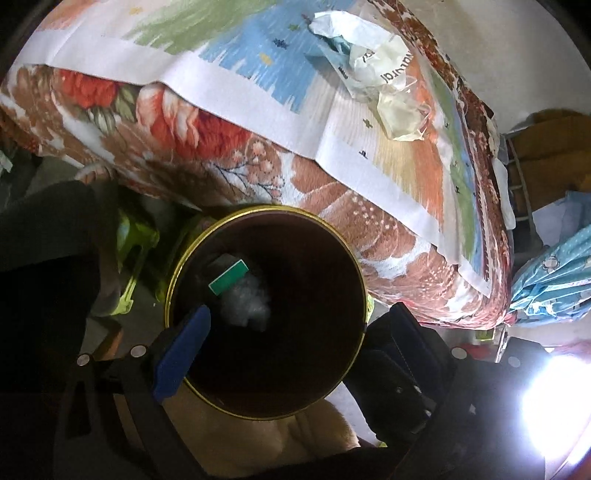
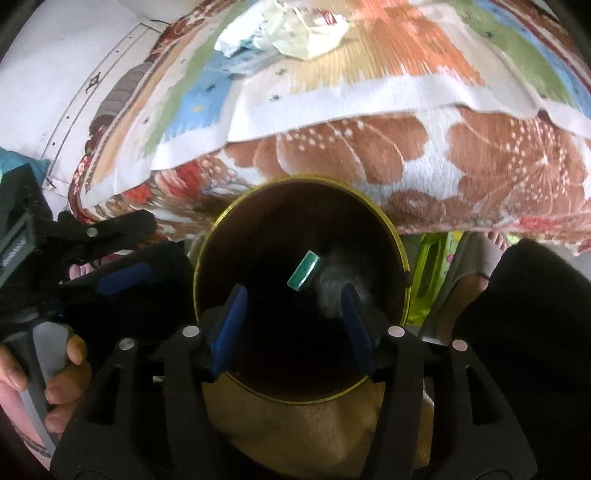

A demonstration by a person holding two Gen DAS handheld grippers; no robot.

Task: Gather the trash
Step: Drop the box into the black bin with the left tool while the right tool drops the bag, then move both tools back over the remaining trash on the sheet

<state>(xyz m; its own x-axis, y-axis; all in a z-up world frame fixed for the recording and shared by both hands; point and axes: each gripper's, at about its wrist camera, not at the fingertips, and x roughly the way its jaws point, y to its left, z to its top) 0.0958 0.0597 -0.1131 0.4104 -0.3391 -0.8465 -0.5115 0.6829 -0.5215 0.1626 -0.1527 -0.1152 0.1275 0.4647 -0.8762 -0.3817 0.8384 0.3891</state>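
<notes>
Trash bin [image 1: 266, 314]: round, dark brown inside, thin gold rim, on the floor just beside the bed edge. Inside it: small green box [image 1: 228, 277] with a white edge, touching a pale crumpled wad [image 1: 247, 302]. Bin bottom is too dark to read beyond that.

Left gripper [image 1: 284, 343]: straddles the bin rim. One blue-padded finger [image 1: 183, 354] sits inside the bin over the near-left rim; the other finger is outside the rim on the right, mostly black and in shadow. Jaws wide apart, not pinching anything. In the right wrist view the same gripper [image 2: 122, 277] shows at the left, with the person's hand [image 2: 44, 384] wrapped on its grey handle; hand cut off by the frame edge.

Right gripper [image 2: 291, 325]: pointing straight down into the bin [image 2: 391, 229], both blue fingers [image 2: 231, 328] inside the rim, spread well apart, nothing between them. Green box [image 2: 303, 274] and wad [image 2: 332, 288] lie below, apart from the fingers as far as I can tell; the right finger overlaps the wad in view, contact unclear.

Remaining trash: crumpled plastic wrappers [image 1: 373, 70], white, pale yellow and teal, partial print, on top of the striped cloth [image 1: 221, 74] over the floral blanket [image 1: 177, 129]. In the right wrist view the wrappers [image 2: 288, 33] are cut off at the top edge.

Bright glare [image 1: 554, 398] blows out the lower right of the left wrist view.
</notes>
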